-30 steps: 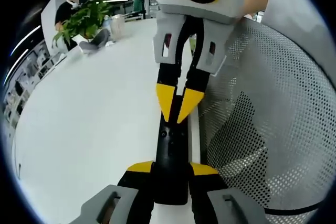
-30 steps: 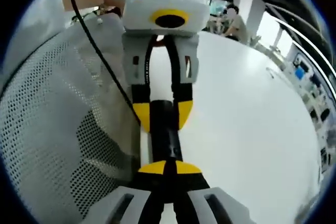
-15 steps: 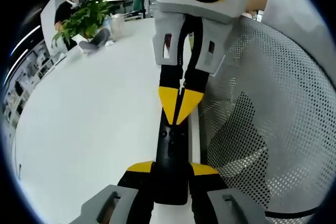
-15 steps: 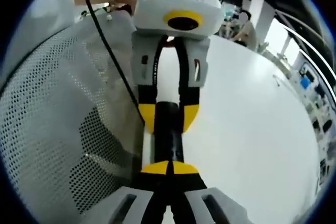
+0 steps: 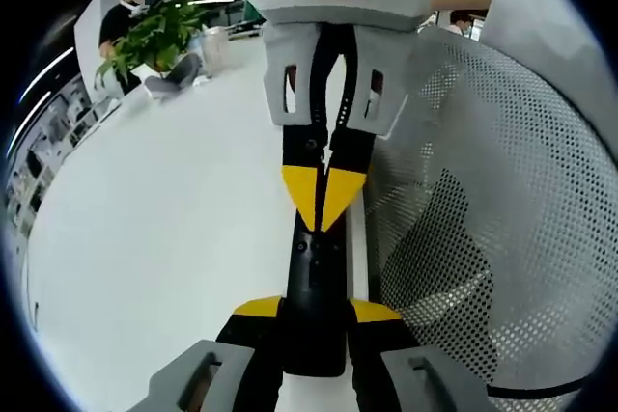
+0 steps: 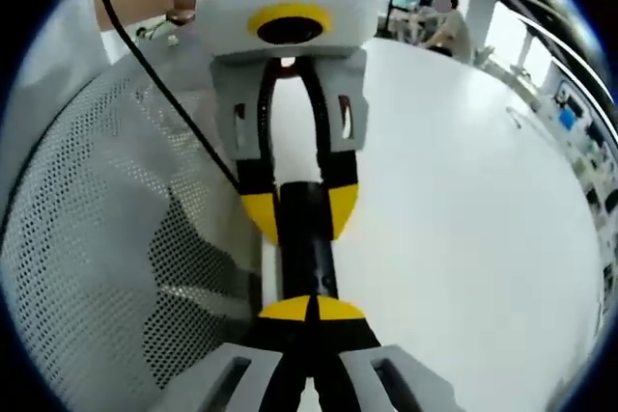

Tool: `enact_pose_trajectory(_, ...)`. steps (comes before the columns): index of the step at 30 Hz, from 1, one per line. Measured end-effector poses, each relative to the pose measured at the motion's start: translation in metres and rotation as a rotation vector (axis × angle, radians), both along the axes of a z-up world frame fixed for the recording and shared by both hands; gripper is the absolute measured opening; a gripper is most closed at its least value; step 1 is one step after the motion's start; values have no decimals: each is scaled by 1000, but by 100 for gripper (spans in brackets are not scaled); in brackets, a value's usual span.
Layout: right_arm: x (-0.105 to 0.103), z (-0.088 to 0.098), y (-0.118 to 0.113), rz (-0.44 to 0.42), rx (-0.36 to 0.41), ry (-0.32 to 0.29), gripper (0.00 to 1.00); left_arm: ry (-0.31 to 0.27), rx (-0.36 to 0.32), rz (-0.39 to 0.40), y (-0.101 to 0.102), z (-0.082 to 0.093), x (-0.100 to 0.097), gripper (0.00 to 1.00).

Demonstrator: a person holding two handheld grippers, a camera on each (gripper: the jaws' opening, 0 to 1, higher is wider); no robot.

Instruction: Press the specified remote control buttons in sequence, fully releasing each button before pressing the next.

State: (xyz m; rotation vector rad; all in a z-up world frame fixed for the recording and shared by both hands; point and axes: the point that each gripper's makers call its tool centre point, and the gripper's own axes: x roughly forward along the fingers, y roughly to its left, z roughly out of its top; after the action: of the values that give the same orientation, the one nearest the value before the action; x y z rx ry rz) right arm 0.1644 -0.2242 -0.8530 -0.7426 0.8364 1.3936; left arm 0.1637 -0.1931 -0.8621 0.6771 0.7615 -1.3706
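White table (image 5: 145, 238): left gripper (image 5: 316, 311) clamps black remote (image 5: 316, 287); right gripper (image 6: 311, 309), tips closed, presses a button. Next, I judge: lift fully clear.

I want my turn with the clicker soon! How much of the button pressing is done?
Done: the left claw is clamped on one end of the black remote, holding it ready. In hand: the right claw, tips pinched together, points down at the remote's top face. Whether a button is pushed in, I cannot tell. Left: nothing shows which buttons were already pressed, so I cannot say how many remain.
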Motion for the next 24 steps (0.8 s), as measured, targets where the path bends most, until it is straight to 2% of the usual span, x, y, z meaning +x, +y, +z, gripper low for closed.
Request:
enact_pose_trajectory(11, -1, 2, -1, 11, 57, 20, 0, 1, 10, -1, 0, 0, 0, 25)
enact_pose_trajectory(24, -2, 1, -10, -14, 55, 21, 0, 3, 8, -8, 0, 0, 0, 25)
